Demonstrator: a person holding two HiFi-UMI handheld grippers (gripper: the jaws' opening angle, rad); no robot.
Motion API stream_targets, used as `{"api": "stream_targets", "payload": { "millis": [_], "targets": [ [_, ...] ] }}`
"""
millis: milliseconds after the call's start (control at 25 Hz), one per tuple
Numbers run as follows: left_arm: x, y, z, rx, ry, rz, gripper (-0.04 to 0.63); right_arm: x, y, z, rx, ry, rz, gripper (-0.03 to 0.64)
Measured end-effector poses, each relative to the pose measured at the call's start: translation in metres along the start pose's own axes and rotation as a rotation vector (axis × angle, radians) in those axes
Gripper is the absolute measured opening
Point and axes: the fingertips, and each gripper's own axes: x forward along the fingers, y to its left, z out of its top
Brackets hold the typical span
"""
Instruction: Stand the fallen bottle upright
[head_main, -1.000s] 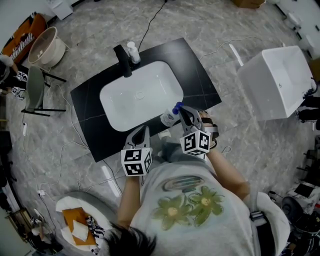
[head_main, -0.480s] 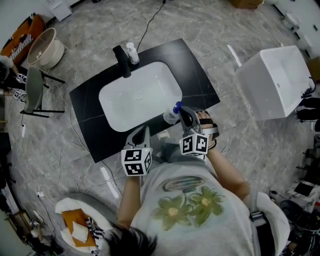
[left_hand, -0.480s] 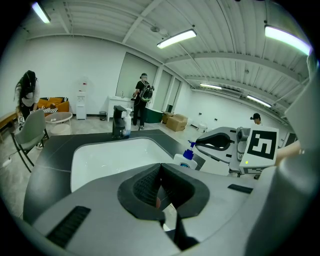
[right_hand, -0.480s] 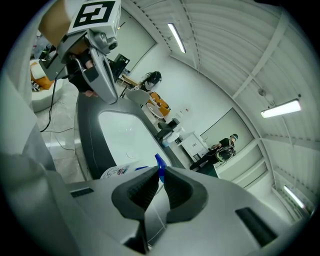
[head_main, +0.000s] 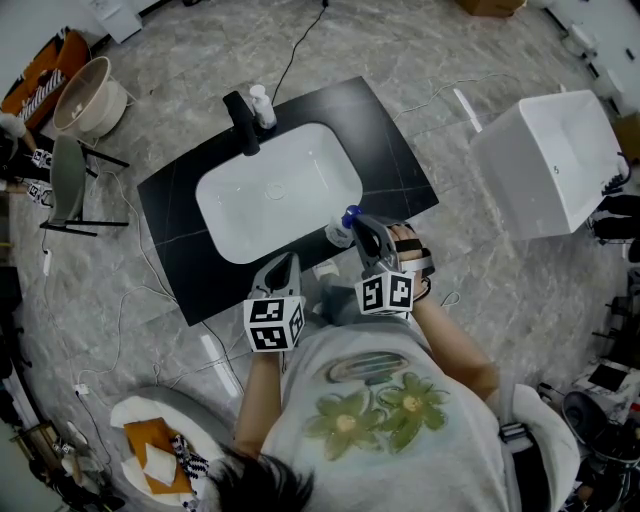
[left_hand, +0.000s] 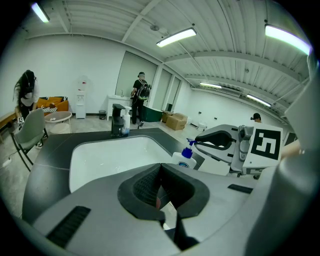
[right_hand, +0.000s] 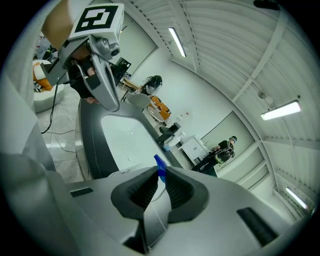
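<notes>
The white bottle (head_main: 339, 234) with a blue pump top (head_main: 350, 213) is at the front right rim of the white sink (head_main: 275, 190), close to upright in the left gripper view (left_hand: 181, 159). My right gripper (head_main: 362, 232) is shut on it; in the right gripper view the blue pump (right_hand: 161, 171) sits pinched between the jaws of the right gripper (right_hand: 159, 182). My left gripper (head_main: 283, 264) hovers over the black countertop's (head_main: 175, 215) front edge, left of the bottle, shut with nothing in it (left_hand: 160, 185).
A black faucet (head_main: 240, 120) and a small white bottle (head_main: 262, 103) stand behind the sink. A white tub (head_main: 545, 165) sits on the floor to the right, a chair (head_main: 70, 175) and a round basin (head_main: 90, 95) to the left. Cables cross the floor.
My right gripper and the bottle have shifted slightly left and away from me. The left gripper has stayed put.
</notes>
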Motion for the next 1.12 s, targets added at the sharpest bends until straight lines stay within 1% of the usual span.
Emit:
{"api": "stream_targets", "payload": {
  "millis": [120, 720, 1120],
  "targets": [
    [0.0, -0.001, -0.001, 0.001, 0.002, 0.001, 0.017, -0.001, 0.003, 0.004, 0.0, -0.022, 0.005, 0.055],
    [-0.009, -0.005, -0.007, -0.001, 0.001, 0.002, 0.017, -0.011, 0.012, 0.013, 0.089, -0.057, 0.036, 0.057],
    [-0.015, -0.008, -0.01, 0.005, 0.003, 0.002, 0.017, -0.015, 0.021, 0.018, 0.087, -0.078, 0.058, 0.057]
  ]
}}
